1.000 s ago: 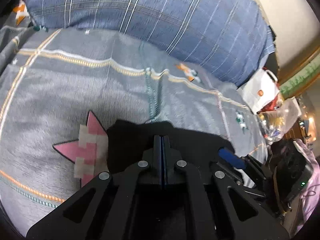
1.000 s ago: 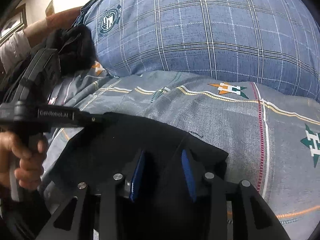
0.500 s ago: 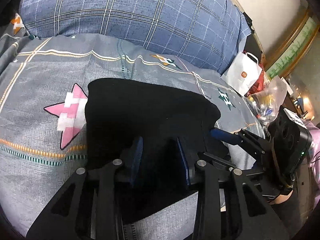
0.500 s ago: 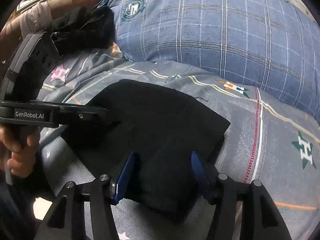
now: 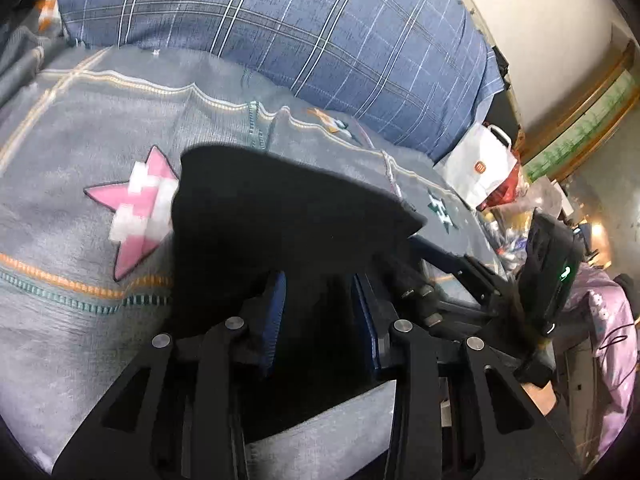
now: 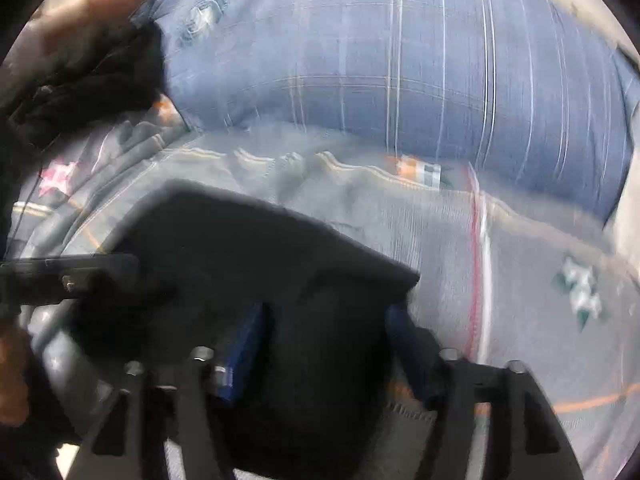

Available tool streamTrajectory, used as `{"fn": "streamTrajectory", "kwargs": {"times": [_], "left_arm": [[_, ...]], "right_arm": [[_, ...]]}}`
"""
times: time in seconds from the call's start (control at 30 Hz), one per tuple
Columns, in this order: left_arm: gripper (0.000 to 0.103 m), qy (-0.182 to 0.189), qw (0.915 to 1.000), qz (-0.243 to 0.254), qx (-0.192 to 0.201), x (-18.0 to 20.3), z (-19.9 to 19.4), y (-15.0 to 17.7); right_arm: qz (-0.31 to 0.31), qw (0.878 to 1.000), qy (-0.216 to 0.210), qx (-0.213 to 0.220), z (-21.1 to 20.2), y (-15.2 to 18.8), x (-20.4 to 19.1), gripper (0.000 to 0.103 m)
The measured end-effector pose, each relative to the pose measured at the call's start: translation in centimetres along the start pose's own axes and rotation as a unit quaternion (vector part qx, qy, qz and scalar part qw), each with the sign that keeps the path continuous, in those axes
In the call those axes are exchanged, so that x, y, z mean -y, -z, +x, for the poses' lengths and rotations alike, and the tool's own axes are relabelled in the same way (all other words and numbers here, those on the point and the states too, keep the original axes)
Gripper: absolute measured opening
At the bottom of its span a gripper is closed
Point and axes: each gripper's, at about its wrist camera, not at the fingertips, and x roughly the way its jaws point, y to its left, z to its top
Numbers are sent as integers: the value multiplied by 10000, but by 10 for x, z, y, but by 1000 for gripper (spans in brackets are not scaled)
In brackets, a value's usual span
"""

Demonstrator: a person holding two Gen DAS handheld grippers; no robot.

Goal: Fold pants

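Note:
Black pants [image 5: 280, 208] lie folded into a flat packet on the grey bedspread [image 5: 80, 120]. My left gripper [image 5: 318, 280] hovers over their near edge, open, its blue pads apart and gripping no cloth. In the blurred right wrist view the same pants [image 6: 248, 248] lie under my right gripper [image 6: 323, 314], whose jaws are opening wide; the pads press on nothing. The right gripper's finger [image 5: 436, 248] shows at the pants' right corner in the left wrist view. In the right wrist view the left gripper [image 6: 68, 276] reaches in from the left.
A big blue plaid pillow [image 5: 320, 40] fills the back of the bed. A pink star [image 5: 136, 208] is printed left of the pants. A white paper bag [image 5: 480, 168] and clutter stand beyond the bed's right edge. Dark clothes [image 6: 88, 80] lie at the far left.
The left jaws went from shut to apart and drew back from the pants. The right jaws spread wider. The pants now lie flat and let go on the bedspread.

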Motion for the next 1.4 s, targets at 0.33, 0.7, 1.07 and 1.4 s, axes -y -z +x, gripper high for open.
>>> {"fn": "streamTrajectory", "kwargs": {"times": [0.33,0.7,1.07,1.4], "left_arm": [[34,-19,9979,87,647,8,-23,-30],[34,-411,9990,120,83,-9,20,-50],[36,218,9984,-251,454,-20,-10,-46],[88,-1049,9907,152,857,-5,-65,-6]], "right_arm": [[450,9936,-263,1004,-58,-13,14,61],[140,9986,-490,105,6,-17,-8,64],[-80,9987,-465,211,-5,-15,-14,64],[1659,9778,-1009,788,-83,9,67,76]]}}
